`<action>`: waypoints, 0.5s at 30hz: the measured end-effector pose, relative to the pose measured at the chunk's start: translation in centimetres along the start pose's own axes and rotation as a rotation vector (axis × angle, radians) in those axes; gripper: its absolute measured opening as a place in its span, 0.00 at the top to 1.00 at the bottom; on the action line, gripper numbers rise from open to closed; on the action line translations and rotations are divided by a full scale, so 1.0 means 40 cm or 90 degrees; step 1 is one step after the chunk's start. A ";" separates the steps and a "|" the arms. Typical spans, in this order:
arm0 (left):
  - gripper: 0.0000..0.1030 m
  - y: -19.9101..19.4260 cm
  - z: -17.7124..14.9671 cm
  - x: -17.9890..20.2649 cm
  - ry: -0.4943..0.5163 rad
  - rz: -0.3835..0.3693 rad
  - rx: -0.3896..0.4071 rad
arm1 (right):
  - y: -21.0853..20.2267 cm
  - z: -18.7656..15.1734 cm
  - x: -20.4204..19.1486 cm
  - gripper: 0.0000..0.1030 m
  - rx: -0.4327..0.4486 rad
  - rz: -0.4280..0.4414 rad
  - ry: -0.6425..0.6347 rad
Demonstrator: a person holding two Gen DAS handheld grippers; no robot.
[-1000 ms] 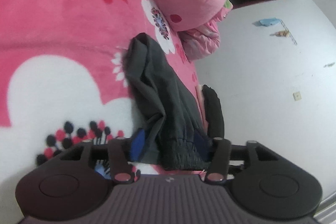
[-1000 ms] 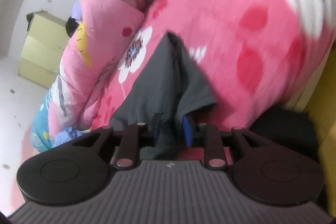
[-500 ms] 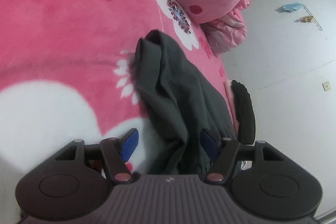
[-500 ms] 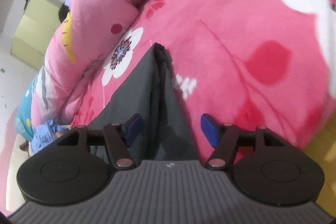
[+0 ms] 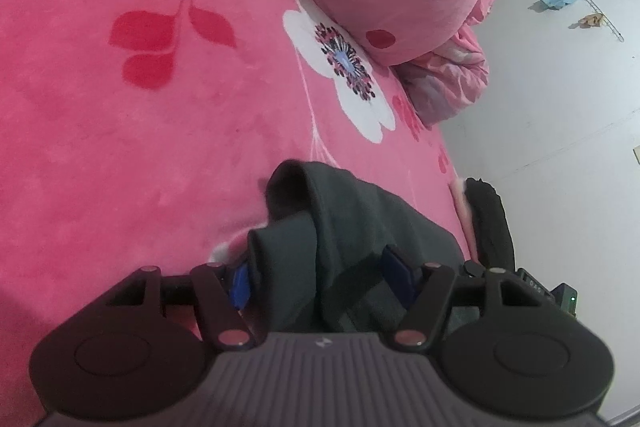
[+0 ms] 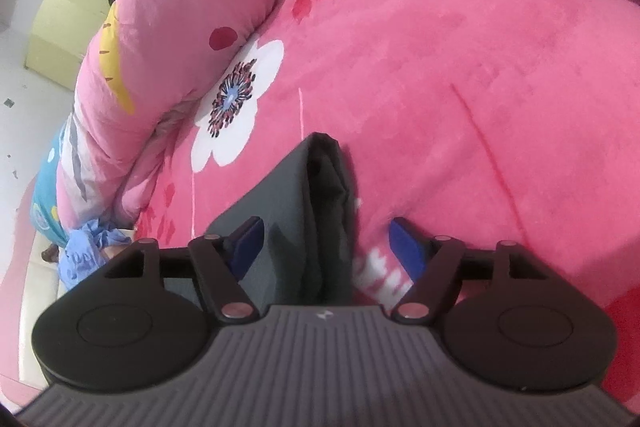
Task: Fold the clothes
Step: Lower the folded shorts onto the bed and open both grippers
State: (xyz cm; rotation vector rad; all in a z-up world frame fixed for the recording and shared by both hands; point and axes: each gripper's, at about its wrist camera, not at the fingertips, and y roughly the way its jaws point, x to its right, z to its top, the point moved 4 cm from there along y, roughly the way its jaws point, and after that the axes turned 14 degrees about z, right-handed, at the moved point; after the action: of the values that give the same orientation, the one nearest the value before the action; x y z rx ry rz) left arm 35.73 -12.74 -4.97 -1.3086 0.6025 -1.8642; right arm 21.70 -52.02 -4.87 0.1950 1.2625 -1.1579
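Both grippers spread wide over dark grey garment (image 5: 348, 227) on pink floral blanket (image 5: 140, 131): left gripper (image 5: 318, 279), right gripper (image 6: 326, 243), fabric between fingers, ungripped.

Between the blue pads (image 5: 240, 286) lies matt dark grey cloth (image 5: 344, 227), soft and creased; beyond the fingers the pink blanket (image 6: 460, 75) looks plush and fuzzy, the quilt (image 6: 172, 27) smoother
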 end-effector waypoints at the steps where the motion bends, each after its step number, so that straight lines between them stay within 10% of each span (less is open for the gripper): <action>1: 0.36 -0.006 -0.004 -0.003 -0.003 -0.004 0.002 | -0.007 -0.003 -0.001 0.33 0.001 0.004 0.003; 15: 0.33 -0.172 -0.150 0.173 0.144 -0.022 0.095 | -0.172 -0.242 -0.039 0.31 -0.044 0.028 -0.019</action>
State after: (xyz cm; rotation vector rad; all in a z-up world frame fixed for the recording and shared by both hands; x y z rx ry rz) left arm 26.72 -14.47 1.89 -1.0264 0.5467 -2.0597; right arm 10.56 -47.78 -4.04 0.1535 1.2635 -1.0745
